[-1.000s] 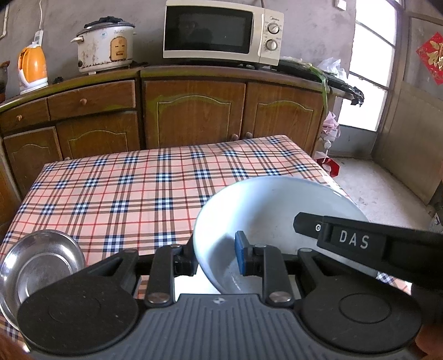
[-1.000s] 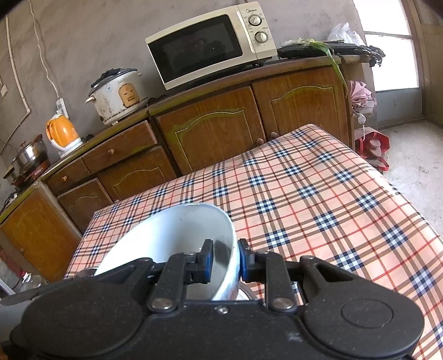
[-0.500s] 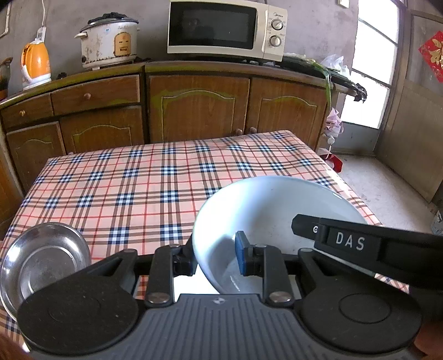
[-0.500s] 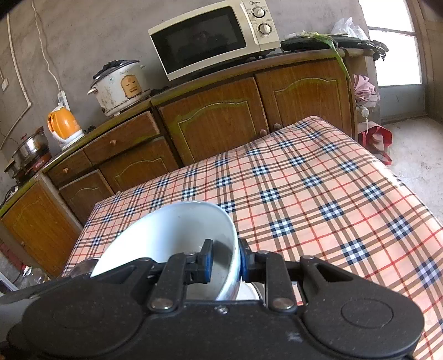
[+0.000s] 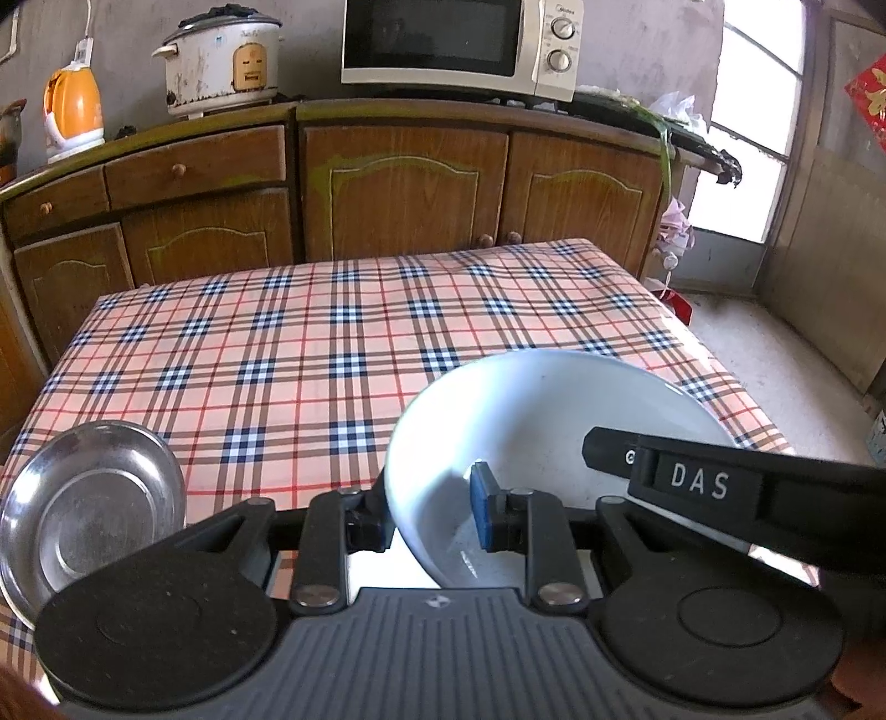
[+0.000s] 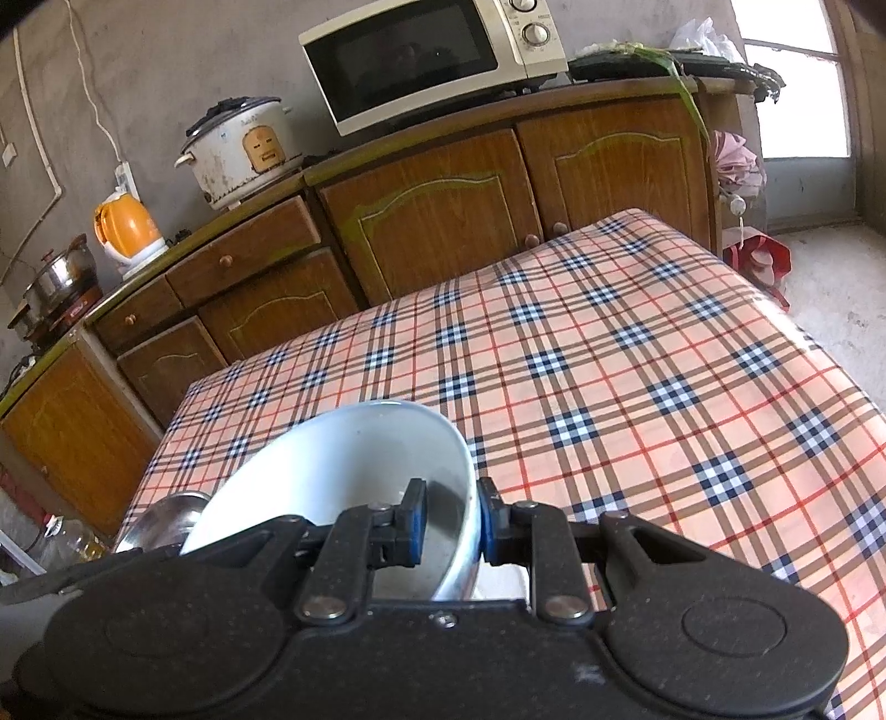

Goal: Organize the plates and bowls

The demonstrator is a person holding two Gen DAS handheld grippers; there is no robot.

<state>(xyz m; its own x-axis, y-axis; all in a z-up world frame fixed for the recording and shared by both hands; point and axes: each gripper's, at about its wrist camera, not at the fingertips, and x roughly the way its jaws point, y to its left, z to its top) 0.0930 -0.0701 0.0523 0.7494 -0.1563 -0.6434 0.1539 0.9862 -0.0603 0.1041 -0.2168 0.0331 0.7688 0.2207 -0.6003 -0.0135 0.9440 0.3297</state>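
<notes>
Both grippers are clenched on one large white ceramic bowl (image 5: 531, 421), carried tilted above the plaid-clothed tabletop (image 5: 332, 343): the left gripper (image 5: 426, 515) jaws bite its rim at nine o'clock, the right gripper (image 6: 448, 523) jaws at three. A shallow round steel dish (image 5: 88, 509) sits at the tabletop's eight o'clock edge. Carrying is the step in hand; next, I'd judge, level the bowl and set it down before loosening either grip

Plaid tablecloth (image 5: 310, 354) covering the table at centre, microwave (image 5: 459, 44) sitting on the wooden cabinet (image 5: 404, 188) at 12 o'clock, rice cooker (image 5: 221, 61) at 11, orange kettle (image 5: 72, 111) at 10, window (image 5: 742, 122) glowing at 2.
</notes>
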